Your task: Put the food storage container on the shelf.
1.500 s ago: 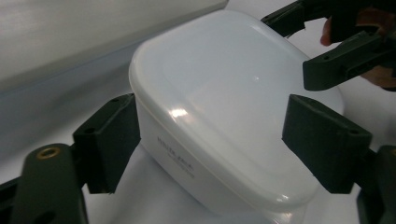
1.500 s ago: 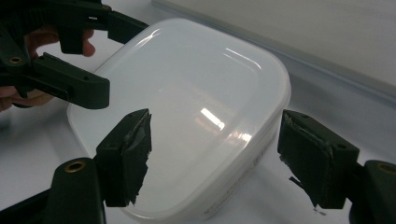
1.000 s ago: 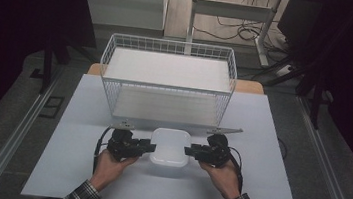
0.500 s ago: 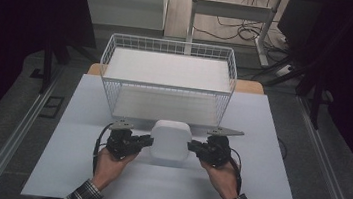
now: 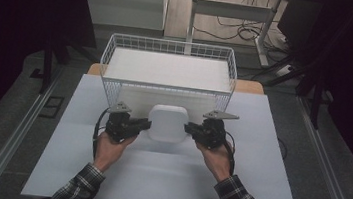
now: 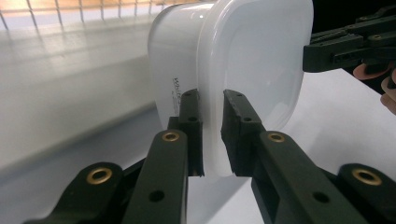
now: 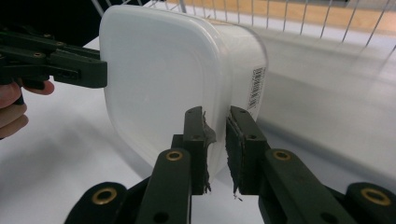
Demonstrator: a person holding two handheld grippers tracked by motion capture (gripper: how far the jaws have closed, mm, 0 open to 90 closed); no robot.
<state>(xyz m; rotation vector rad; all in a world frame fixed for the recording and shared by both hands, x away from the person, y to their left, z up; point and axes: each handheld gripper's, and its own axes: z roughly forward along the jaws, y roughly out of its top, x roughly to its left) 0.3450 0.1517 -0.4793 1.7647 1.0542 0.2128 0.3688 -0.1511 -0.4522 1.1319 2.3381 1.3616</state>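
I have the white rounded-square plastic container [image 5: 167, 123] pinched by its rim between my left gripper [image 5: 144, 124] and right gripper [image 5: 190, 128], just before the white wire basket [image 5: 115, 90] on the pale table [image 5: 265, 190].

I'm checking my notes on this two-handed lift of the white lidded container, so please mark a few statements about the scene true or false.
1. Both grippers clamp the rim of the white container. True: the left gripper and the right gripper each pinch its lid edge.
2. The container lies inside the wire basket. False: it is held in front of the basket, over the white table.
3. The container's lid is on. True.
4. The container is red. False: it is white.
5. The container carries a barcode label on its side. True: the right gripper view shows it.
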